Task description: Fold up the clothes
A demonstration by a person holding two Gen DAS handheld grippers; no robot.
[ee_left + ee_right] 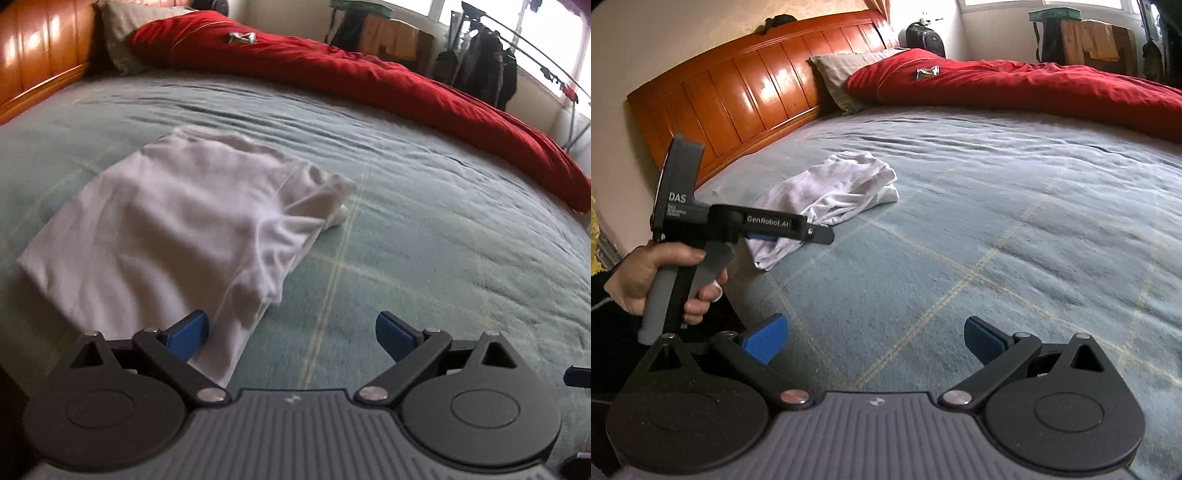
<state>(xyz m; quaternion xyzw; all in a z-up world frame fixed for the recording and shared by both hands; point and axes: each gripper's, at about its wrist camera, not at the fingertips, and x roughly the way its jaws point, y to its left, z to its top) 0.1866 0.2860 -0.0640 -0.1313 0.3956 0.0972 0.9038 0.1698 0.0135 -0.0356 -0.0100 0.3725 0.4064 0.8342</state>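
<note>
A white garment (170, 229) lies folded into a rough rectangle on the green bedspread (424, 240); its right side is bunched and wrinkled. My left gripper (291, 334) hovers open just above the garment's near corner, with its left blue pad over the cloth and nothing between the fingers. In the right wrist view the same garment (834, 192) lies farther off to the left, and the left gripper (798, 230) is seen from the side at its near edge, held by a hand (653, 273). My right gripper (875, 341) is open over bare bedspread (997, 240).
A red duvet (351, 81) runs along the far side of the bed with a small shiny object (242, 37) on it. A pillow (846, 70) and a wooden headboard (746, 85) stand at the bed's head. A clothes rack (491, 70) is by the window.
</note>
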